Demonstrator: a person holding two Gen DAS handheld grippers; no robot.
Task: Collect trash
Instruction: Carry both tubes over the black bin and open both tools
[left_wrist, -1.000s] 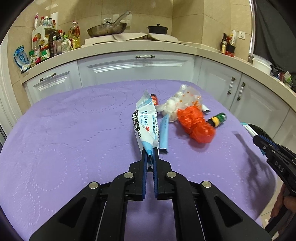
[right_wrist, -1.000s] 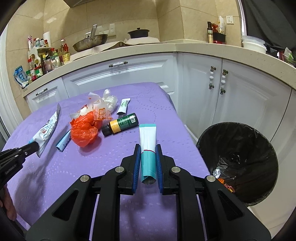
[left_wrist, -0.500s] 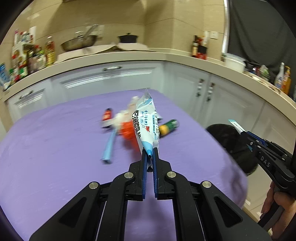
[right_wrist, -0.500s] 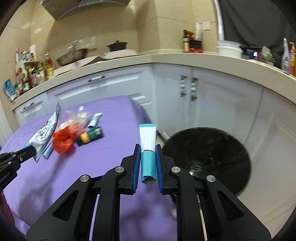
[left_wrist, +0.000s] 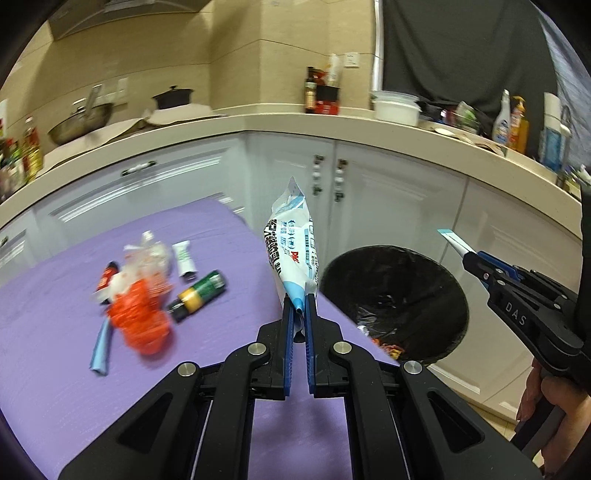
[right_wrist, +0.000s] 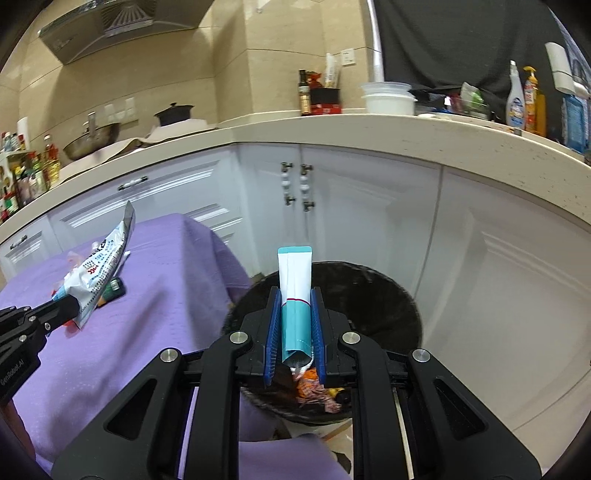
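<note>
both grippers have swung from over the purple table toward the black trash bin. the right gripper pinches a teal-and-white tube above the bin; the left gripper clamps a white-and-blue wrapper near the table edge. a green bottle, an orange bag and a small white tube wait behind; nothing blocks the drop.

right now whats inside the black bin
The black bin holds a dark liner and crumpled orange and red wrappers at the bottom. The right gripper and its teal tube cover the rest.
</note>
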